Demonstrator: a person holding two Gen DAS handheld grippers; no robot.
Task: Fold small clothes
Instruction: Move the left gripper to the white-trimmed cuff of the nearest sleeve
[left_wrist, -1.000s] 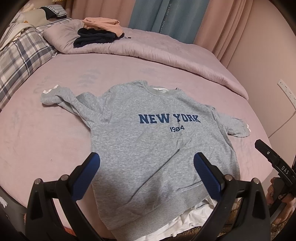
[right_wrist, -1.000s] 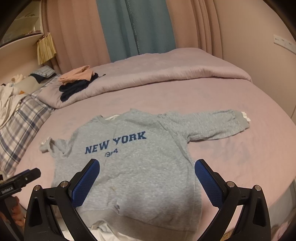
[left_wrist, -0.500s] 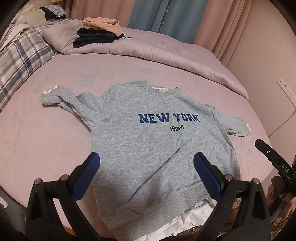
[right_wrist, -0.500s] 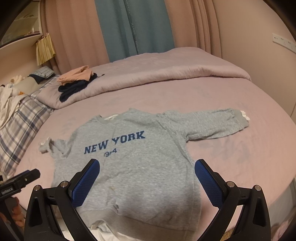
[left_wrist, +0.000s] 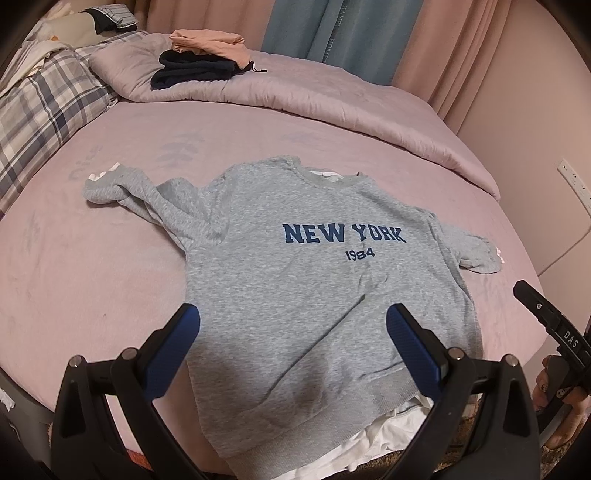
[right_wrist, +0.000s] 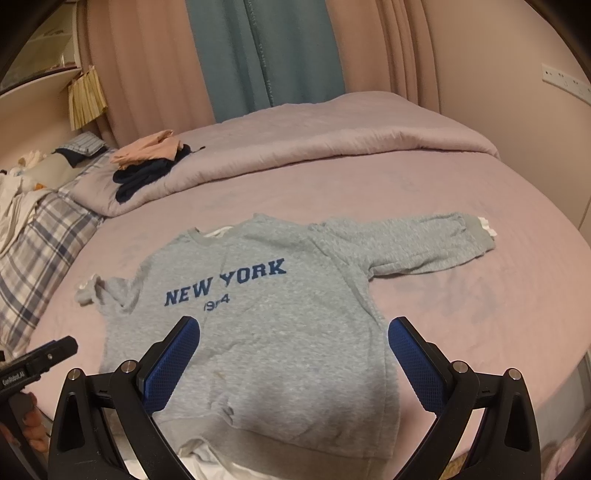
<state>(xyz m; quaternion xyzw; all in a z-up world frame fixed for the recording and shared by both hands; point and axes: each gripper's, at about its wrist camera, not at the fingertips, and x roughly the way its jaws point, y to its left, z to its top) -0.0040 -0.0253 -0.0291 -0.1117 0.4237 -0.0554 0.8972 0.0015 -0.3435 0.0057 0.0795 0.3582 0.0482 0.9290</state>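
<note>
Left wrist view shows a grey "NEW YORK 1984" sweatshirt (left_wrist: 303, 280) lying face up on the pink bed (left_wrist: 74, 266), hem nearest, over a white garment (left_wrist: 384, 435) peeking out at 6 o'clock. Its sleeves reach toward 10 and 3 o'clock. Folded navy and peach clothes (left_wrist: 199, 62) sit on the rolled duvet (left_wrist: 332, 99) at 11 o'clock. Left gripper (left_wrist: 293, 325) and right gripper (right_wrist: 294, 334) hover above the hem, fingers spread, holding nothing.
</note>
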